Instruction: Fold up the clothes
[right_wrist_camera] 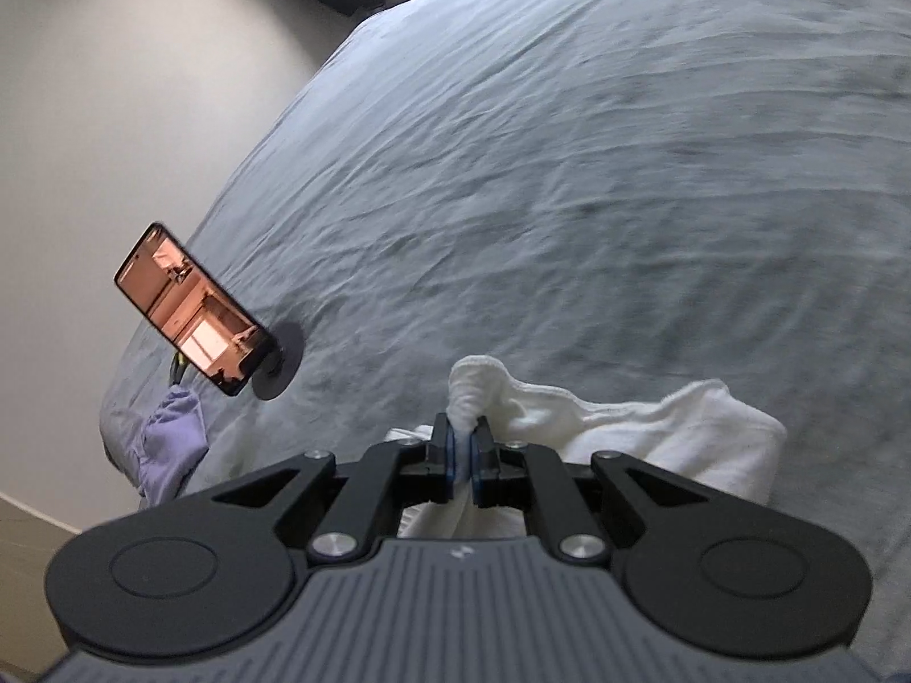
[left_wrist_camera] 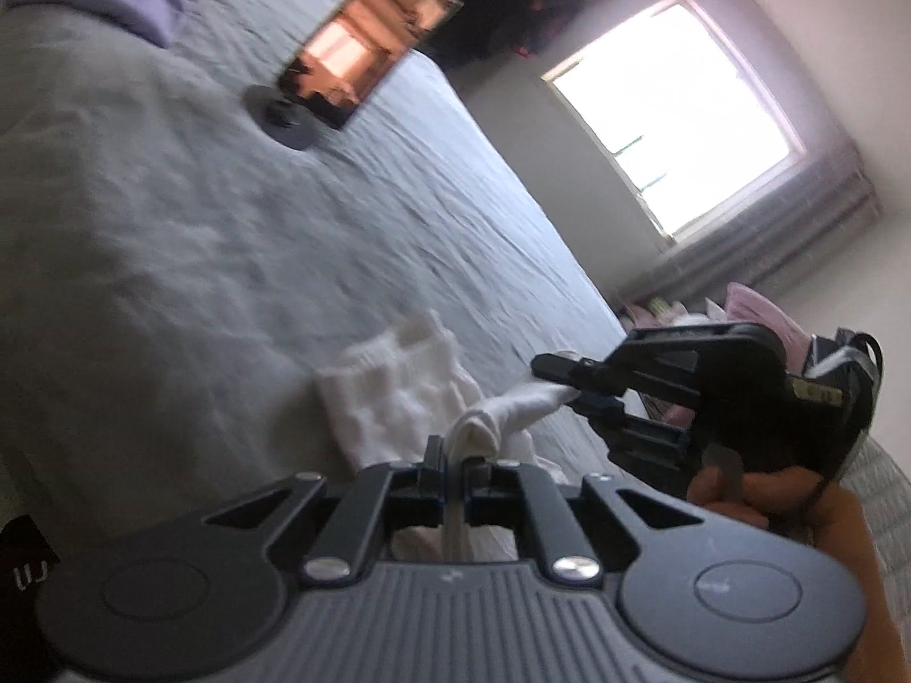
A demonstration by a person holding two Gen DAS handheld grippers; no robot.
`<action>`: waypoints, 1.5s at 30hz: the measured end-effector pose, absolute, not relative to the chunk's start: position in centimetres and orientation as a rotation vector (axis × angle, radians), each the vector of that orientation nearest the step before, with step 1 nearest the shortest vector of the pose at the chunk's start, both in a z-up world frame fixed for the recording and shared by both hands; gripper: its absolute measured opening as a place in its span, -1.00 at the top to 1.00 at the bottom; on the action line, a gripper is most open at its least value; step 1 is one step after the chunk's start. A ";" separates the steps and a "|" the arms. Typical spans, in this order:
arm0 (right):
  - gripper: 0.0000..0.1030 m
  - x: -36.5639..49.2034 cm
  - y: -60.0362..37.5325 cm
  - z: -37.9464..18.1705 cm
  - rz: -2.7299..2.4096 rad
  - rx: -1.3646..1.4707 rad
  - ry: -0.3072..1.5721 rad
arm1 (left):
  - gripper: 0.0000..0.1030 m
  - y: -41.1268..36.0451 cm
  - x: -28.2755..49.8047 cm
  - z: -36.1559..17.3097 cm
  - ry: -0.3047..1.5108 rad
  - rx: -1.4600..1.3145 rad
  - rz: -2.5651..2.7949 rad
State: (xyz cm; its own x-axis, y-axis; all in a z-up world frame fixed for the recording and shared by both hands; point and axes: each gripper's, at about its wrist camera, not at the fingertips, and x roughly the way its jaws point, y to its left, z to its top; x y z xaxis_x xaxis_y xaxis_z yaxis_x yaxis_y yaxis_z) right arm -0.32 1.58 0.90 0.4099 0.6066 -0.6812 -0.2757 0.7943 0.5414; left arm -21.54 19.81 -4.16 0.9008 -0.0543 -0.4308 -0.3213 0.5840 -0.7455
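Pinching a fold of the white garment [left_wrist_camera: 398,393] between nearly closed jaws, the left gripper [left_wrist_camera: 454,458] holds one end while the right gripper [right_wrist_camera: 462,444] — also clamped almost shut — grips another bunched edge of the same cloth. The garment sags between them, its loose part lying on the grey bedsheet [right_wrist_camera: 569,171] just beyond both tools. In the left view the right gripper shows at the side, held by a hand [left_wrist_camera: 763,495]. Farther off on the bed, a phone [right_wrist_camera: 191,310] leans on a round stand, with a lilac cloth [right_wrist_camera: 171,455] near it.
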 end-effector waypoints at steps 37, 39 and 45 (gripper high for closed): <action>-0.13 -10.2 -9.3 -3.4 0.515 0.703 0.926 | 0.31 20.9 -21.6 -3.8 0.505 -0.783 0.281; -0.07 -10.9 -8.8 -4.0 0.525 0.712 0.932 | 0.32 20.3 -21.5 -3.0 0.511 -0.728 0.252; -0.02 -13.2 -7.4 -2.2 0.513 0.502 0.751 | 0.32 18.6 -19.8 0.5 0.538 -0.498 0.153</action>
